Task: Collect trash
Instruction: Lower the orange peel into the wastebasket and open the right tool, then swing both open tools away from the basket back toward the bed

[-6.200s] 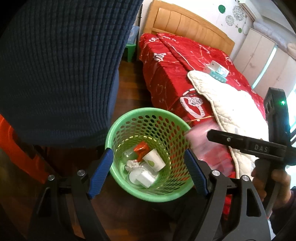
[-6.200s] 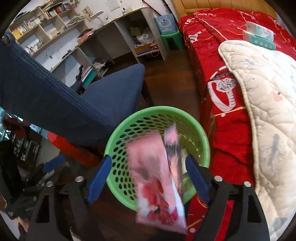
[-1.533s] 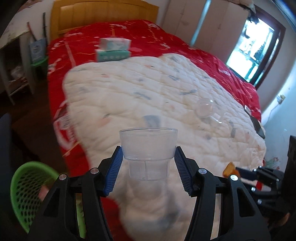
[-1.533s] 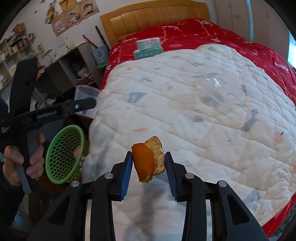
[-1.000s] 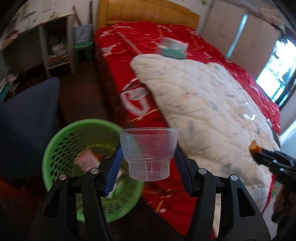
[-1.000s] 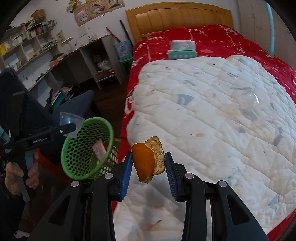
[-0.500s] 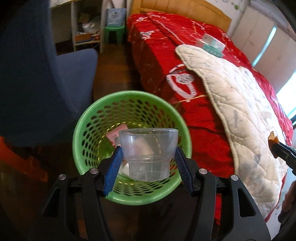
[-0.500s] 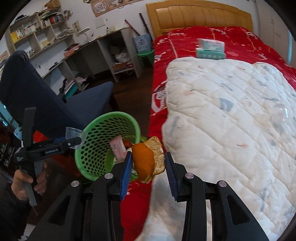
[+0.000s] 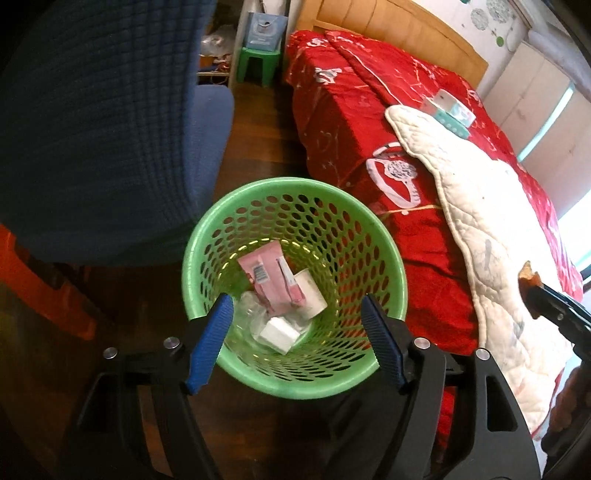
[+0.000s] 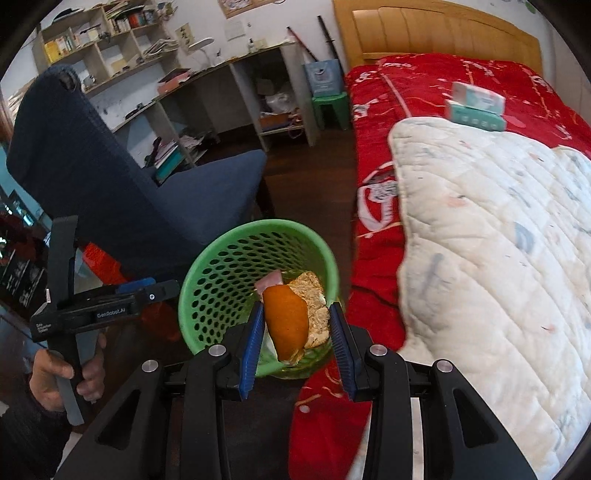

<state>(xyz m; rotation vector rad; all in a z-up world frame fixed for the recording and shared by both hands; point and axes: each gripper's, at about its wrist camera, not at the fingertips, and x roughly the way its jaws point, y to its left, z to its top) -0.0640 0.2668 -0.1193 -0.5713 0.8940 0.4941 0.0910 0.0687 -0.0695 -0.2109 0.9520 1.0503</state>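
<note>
The right gripper [image 10: 295,334] is pinching a piece of orange peel [image 10: 293,319] just above the near rim of the green basket [image 10: 207,266]. The peel is looking light, curled and soft, so a hold across its middle seems best. The left gripper [image 9: 295,338] is hanging spread and empty over the basket; its side is reading "GenRobot.AI".

A home bedroom: a wooden-headboard bed [image 10: 443,33] under a red bedspread [image 9: 354,122] and white quilt [image 10: 498,240], a blue chair [image 10: 110,184], and wall shelves [image 10: 110,33] crowded with what look like books and papers.
</note>
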